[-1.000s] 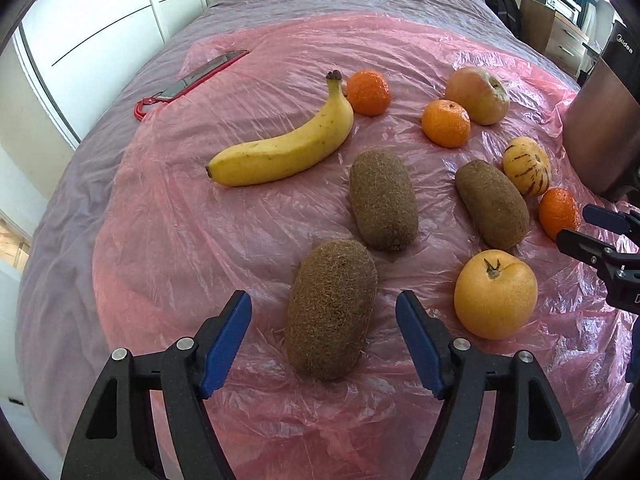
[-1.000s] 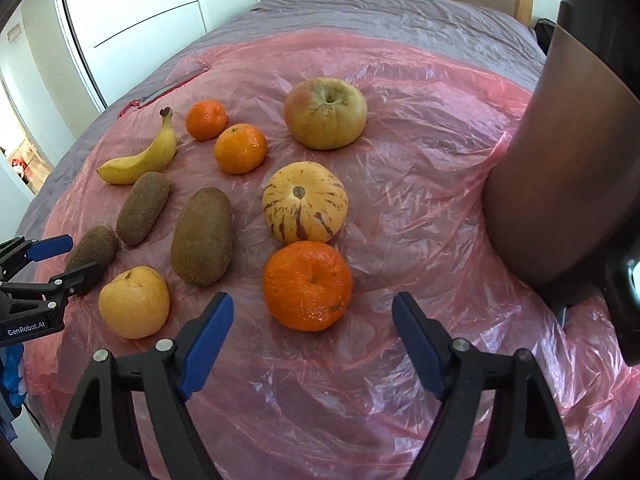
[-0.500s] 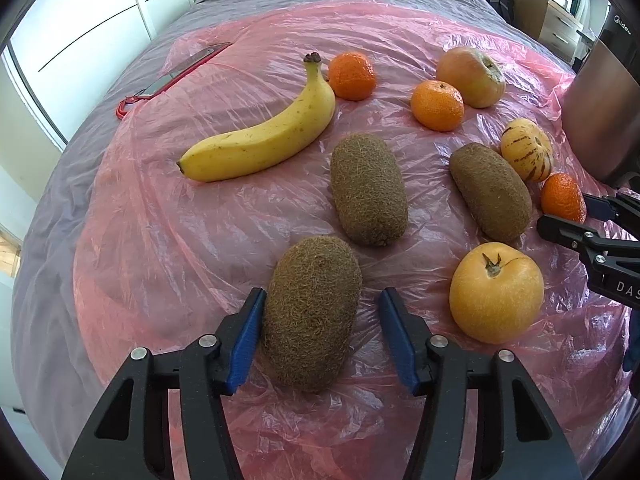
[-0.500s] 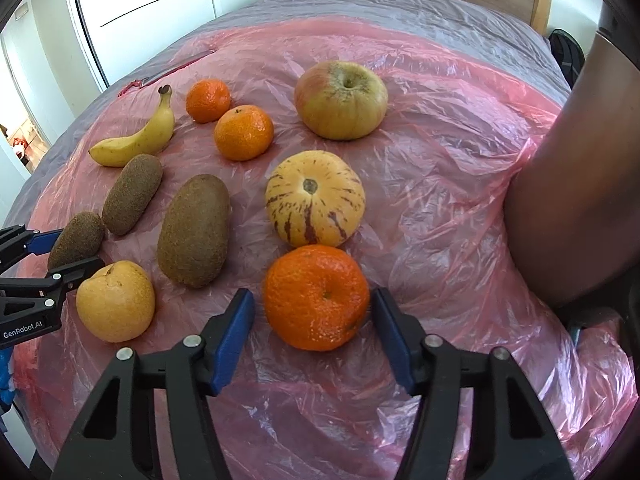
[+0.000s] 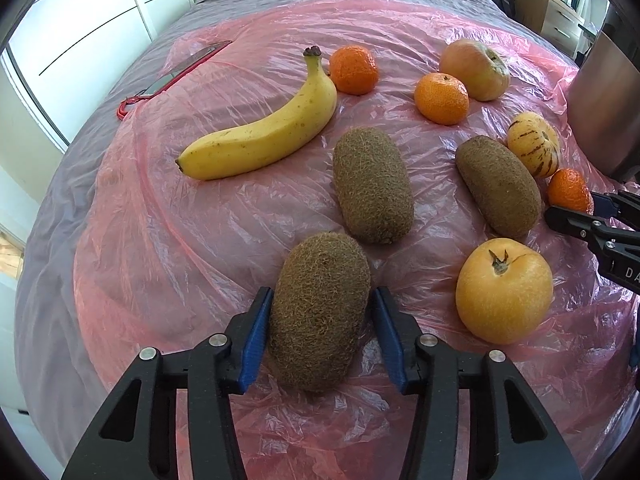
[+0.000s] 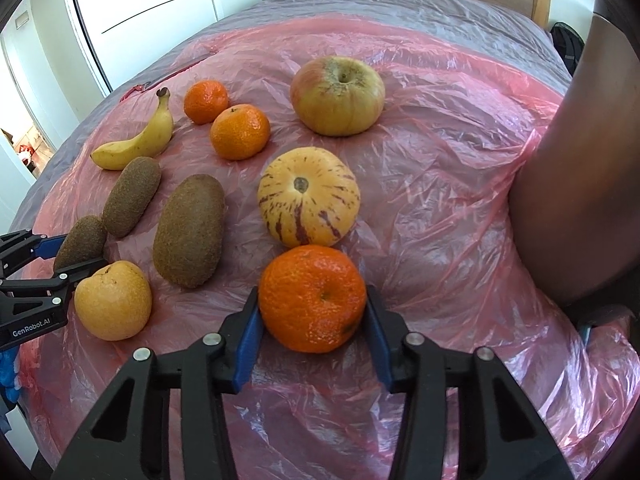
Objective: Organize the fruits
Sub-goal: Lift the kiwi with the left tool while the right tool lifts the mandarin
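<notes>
I am at the very start: nothing is sorted yet, and all the fruit lies loose on the pink plastic sheet point(image 6: 460, 200) spread over the bed.

My left gripper point(image 5: 320, 328) has just been closing, and its blue fingers point(image 5: 256, 336) now pinch the nearest kiwi point(image 5: 320, 312). My right gripper point(image 6: 312, 316) has likewise been closing and pinches the nearest mandarin point(image 6: 312, 298). Both fruits seem to rest on the sheet, though the contact underneath is hidden.

I count three kiwis, three mandarins, one banana point(image 5: 264, 136), one apple point(image 6: 338, 96), one striped yellow melon point(image 6: 308, 196) and one golden pear-like fruit point(image 5: 504, 290). Grouping all of these is left to do.
</notes>
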### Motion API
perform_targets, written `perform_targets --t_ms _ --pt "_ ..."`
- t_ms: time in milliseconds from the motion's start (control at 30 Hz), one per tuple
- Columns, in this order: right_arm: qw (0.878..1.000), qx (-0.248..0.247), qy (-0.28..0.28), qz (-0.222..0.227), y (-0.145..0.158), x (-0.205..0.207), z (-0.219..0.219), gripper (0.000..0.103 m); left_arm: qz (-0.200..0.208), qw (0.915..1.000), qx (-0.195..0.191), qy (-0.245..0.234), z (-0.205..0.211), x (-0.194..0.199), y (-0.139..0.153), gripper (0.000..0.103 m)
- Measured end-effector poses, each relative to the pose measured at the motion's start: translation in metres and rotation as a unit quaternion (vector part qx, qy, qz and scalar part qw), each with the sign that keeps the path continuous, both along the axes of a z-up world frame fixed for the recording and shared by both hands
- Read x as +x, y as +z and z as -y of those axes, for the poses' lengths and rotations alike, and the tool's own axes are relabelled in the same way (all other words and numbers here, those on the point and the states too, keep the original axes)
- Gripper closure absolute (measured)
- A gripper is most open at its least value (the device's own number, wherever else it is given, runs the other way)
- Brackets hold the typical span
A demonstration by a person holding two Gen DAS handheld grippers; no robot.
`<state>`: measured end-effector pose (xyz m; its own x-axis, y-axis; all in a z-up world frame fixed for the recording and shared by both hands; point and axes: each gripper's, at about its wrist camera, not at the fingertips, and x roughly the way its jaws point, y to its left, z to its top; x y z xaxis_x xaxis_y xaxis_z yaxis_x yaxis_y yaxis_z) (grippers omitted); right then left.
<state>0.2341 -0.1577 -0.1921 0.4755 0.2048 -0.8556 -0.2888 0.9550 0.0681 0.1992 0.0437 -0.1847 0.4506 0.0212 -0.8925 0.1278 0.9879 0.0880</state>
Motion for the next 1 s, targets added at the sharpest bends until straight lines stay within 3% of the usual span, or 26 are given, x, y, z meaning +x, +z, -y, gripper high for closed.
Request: perform_targets --t_ms 233,467,800,1000 --pt "1.000 0.021 -0.002 0.001 0.005 -0.002 0.007 0.065 0.004 0.9999 -0.014 0.007 -0.005 0.000 0.001 0.065" --pt "0.999 0.030 -0.007 0.016 0.019 -0.010 0.013 0.064 0.008 0.9980 -0.058 0.026 -0.017 -0.002 0.013 0.065" --pt "0.998 0.057 -0.009 0.037 0.051 -0.040 0.028 0.064 0.034 0.9959 -0.075 0.039 -0.018 -0.020 0.046 0.065" --pt "0.996 0.071 -0.017 0.047 0.071 -0.069 0.047 0.065 0.042 0.9951 -0.087 0.023 -0.003 -0.041 0.071 0.065"
